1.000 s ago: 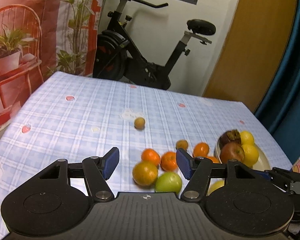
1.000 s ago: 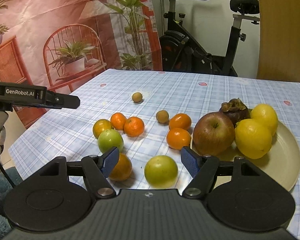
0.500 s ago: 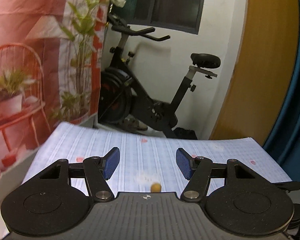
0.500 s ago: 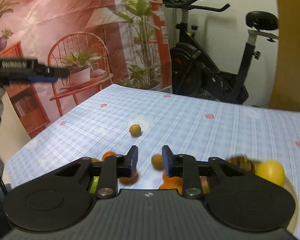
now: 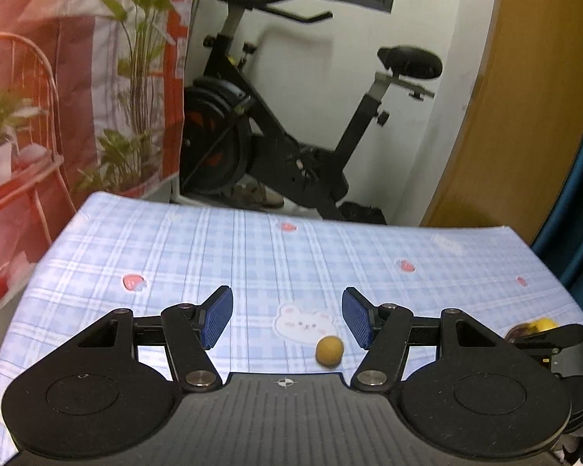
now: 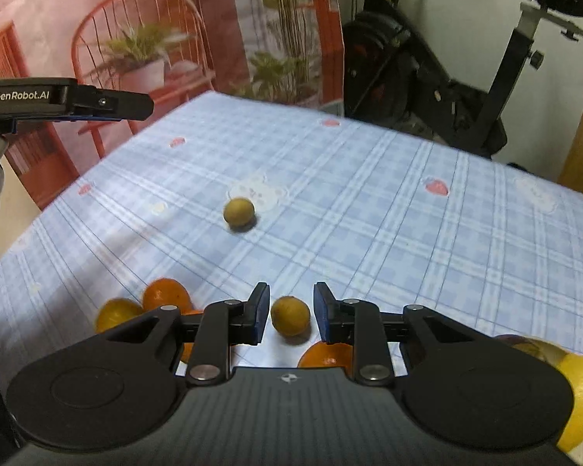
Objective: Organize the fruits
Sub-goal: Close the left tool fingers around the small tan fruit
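In the right wrist view my right gripper (image 6: 290, 310) has its jaws narrowed around a small yellow-brown fruit (image 6: 290, 315) on the tablecloth, with thin gaps either side. Oranges (image 6: 166, 295) lie at the lower left, another orange (image 6: 324, 353) sits under the jaws, and a lemon (image 6: 581, 400) shows at the lower right. A second small brown fruit (image 6: 238, 211) lies further out; it also shows in the left wrist view (image 5: 329, 350). My left gripper (image 5: 287, 317) is open and empty above the table, and shows in the right wrist view (image 6: 109, 106).
The blue checked tablecloth (image 5: 252, 248) covers the table. An exercise bike (image 5: 291, 136) stands beyond the far edge. A printed backdrop with a red chair (image 6: 136, 46) hangs on the left. A wooden door (image 5: 517, 116) is at the right.
My right gripper went from wide open to narrow and moved forward around the small fruit. My left gripper lifted away from the fruit pile and now looks over the far table.
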`<state>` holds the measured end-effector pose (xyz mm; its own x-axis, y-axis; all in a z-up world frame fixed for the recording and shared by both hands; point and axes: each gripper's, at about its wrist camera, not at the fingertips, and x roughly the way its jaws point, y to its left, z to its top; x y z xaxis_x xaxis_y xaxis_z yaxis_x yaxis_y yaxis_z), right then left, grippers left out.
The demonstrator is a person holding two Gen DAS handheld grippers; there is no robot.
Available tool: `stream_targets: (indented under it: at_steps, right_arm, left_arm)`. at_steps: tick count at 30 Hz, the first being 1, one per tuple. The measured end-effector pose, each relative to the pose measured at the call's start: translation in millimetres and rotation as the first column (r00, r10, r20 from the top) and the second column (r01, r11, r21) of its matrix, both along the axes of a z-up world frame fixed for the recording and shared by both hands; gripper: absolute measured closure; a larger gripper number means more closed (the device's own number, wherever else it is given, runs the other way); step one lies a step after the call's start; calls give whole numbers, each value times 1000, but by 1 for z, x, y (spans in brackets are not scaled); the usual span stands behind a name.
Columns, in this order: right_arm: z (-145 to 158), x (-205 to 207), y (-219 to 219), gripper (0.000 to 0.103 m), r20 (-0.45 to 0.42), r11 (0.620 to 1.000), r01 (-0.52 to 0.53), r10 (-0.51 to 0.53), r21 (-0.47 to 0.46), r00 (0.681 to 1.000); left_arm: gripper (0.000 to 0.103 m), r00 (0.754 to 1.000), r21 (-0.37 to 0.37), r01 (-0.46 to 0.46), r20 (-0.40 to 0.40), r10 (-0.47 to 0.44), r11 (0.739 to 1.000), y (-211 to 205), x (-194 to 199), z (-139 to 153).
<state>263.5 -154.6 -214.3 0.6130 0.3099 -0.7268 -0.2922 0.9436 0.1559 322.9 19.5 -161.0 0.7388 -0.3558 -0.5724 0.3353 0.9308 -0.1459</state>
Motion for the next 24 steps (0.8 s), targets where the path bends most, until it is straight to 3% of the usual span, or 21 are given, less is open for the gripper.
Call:
stream_targets:
  at_steps: [7,16,22,24]
  right_arm:
    - [-11,6,3,72,-49,1000,-27,27,5,998]
    - [-10,2,9,75,-27,999,-45,45,4,999]
    - [-3,-7,4,75,3,999,-27,27,20,1000]
    - [-2,-9,3,75,8,1000,-16,16,27,1000]
  left_arm:
    - [38,999,0,19,-43,-19,1000,2,13,-18]
    - [38,987,-21,109,-115,-111,994,-13,21,-39]
    - [39,982,3,139,-130,-138,990,-33,29,-53]
    - [52,982,22,135,-136,-131,991,-38,31,-58]
